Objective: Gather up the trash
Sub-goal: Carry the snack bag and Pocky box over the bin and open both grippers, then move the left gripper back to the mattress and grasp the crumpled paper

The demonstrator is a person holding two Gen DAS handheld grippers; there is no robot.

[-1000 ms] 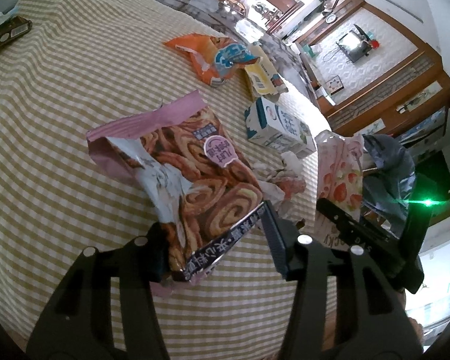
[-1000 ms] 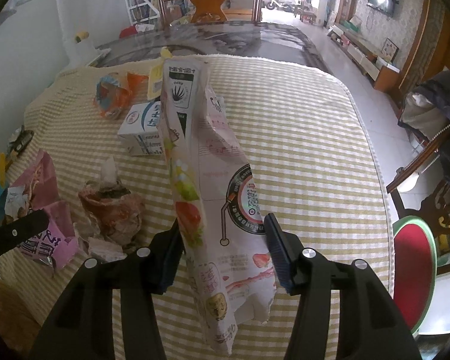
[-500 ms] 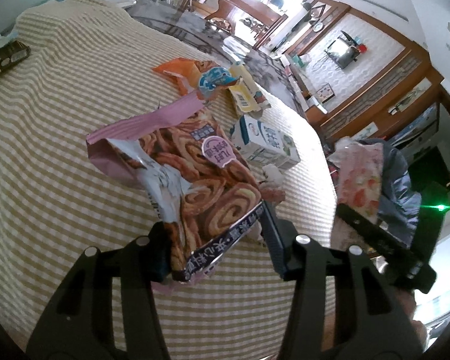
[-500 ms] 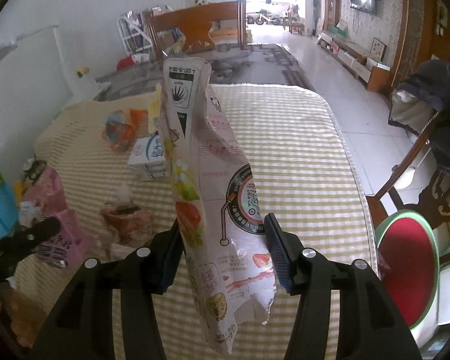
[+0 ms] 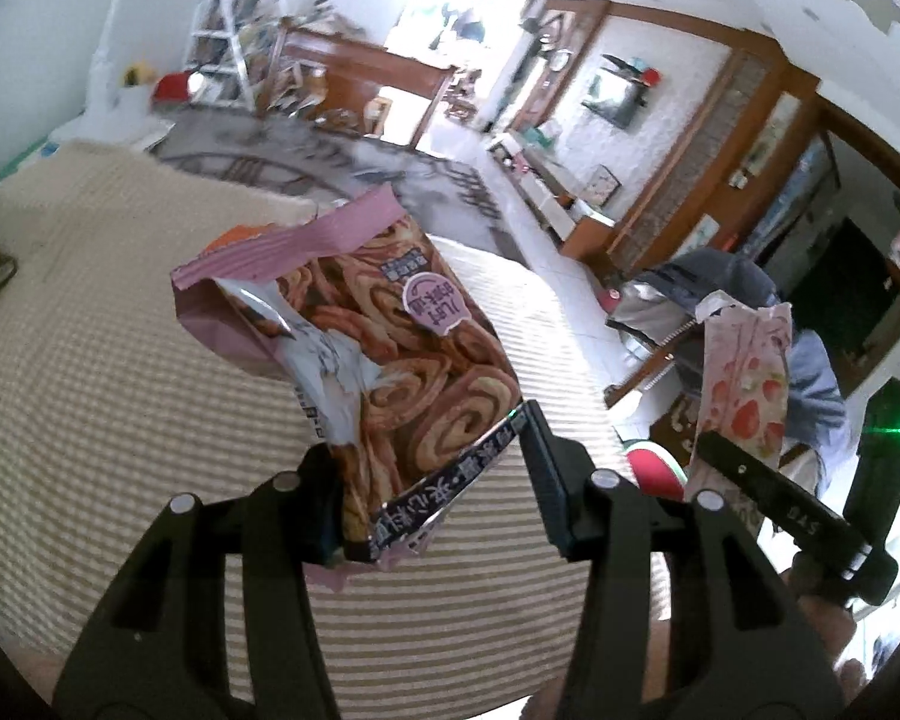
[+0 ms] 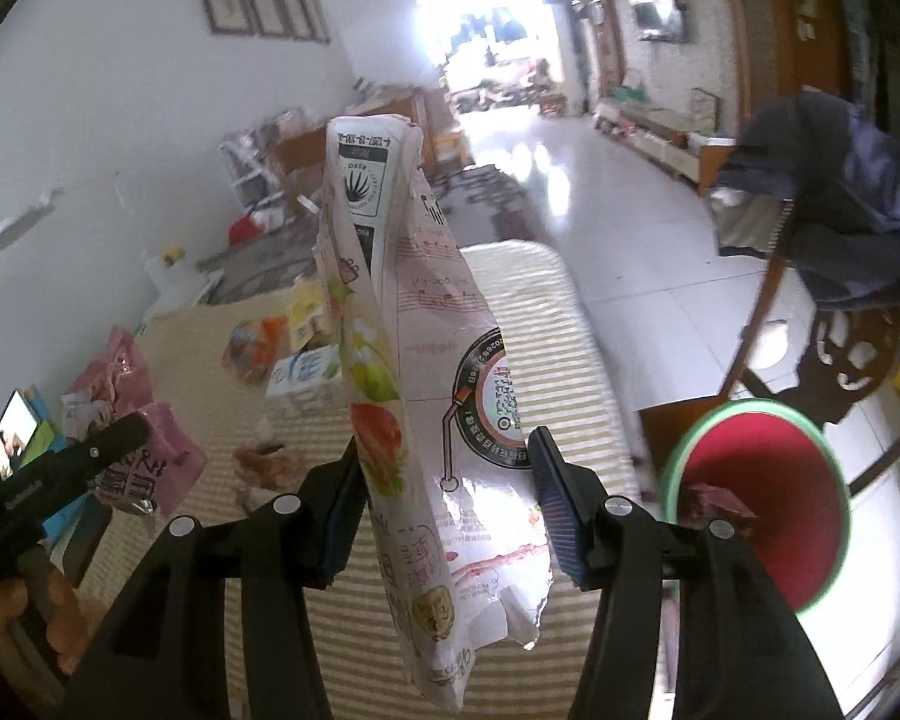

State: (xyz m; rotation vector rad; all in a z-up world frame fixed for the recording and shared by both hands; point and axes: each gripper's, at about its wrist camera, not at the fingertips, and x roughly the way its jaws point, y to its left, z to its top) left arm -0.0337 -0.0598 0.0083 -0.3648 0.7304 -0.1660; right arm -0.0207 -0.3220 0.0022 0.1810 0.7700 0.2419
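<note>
The left gripper is clamped on the lower end of a pink snack bag. From lower centre of the left wrist view the bag's long axis runs up and slightly left, its torn mouth toward the upper left. The bag is mauve-pink with a print of brown spiral pastries, a round pink label and a dark band of white characters along its bottom edge; silver lining shows at the torn opening. It hangs clear above the checked tablecloth.

The right gripper grips a pale pink wrapper around its lower part. This wrapper stands nearly upright through the centre of the right wrist view, long axis vertical, top leaning a little left. It shows strawberries, a stave of music, a round QR stamp and a dark aloe mark near the top; its lower end is crumpled below the fingers. In the left wrist view the same wrapper rises at right centre from the right gripper.

At left centre of the right wrist view an orange packet and a white-and-blue carton lie on the cloth. At lower right is a red stool with a green rim.

Compared with a second ago both bags sit higher over the table, so more floor and room show behind them, and the stool looks much larger. Both grips are unchanged.
</note>
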